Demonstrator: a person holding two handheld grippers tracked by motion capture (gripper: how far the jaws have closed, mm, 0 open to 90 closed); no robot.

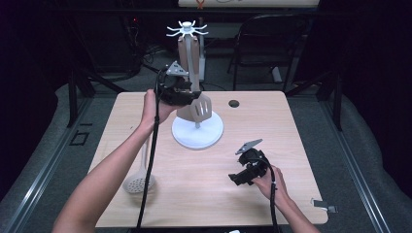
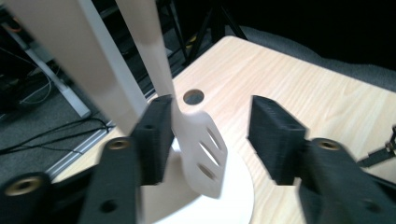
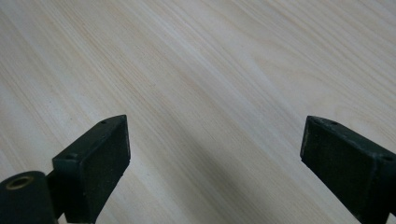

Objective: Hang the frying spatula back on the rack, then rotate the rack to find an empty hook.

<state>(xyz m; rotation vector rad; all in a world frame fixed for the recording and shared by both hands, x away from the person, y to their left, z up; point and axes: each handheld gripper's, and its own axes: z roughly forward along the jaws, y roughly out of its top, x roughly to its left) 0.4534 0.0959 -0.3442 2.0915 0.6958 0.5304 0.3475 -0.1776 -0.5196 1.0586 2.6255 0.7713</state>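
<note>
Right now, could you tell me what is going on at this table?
A person is working at the white utensil stand. The left tool is open around the slotted spatula hanging there, one pad beside its neck. The right tool rests open over bare table. A skimmer lies near the left forearm.

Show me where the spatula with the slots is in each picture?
High view: the spatula hangs on the white stand, middle of the picture, beside the left gripper.
Left gripper view: it fills the middle, between the open jaws, close against the left one.
Right gripper view: bare table ahead of the right gripper, no spatula.
Shared landmark: the round hole in the table.
</note>
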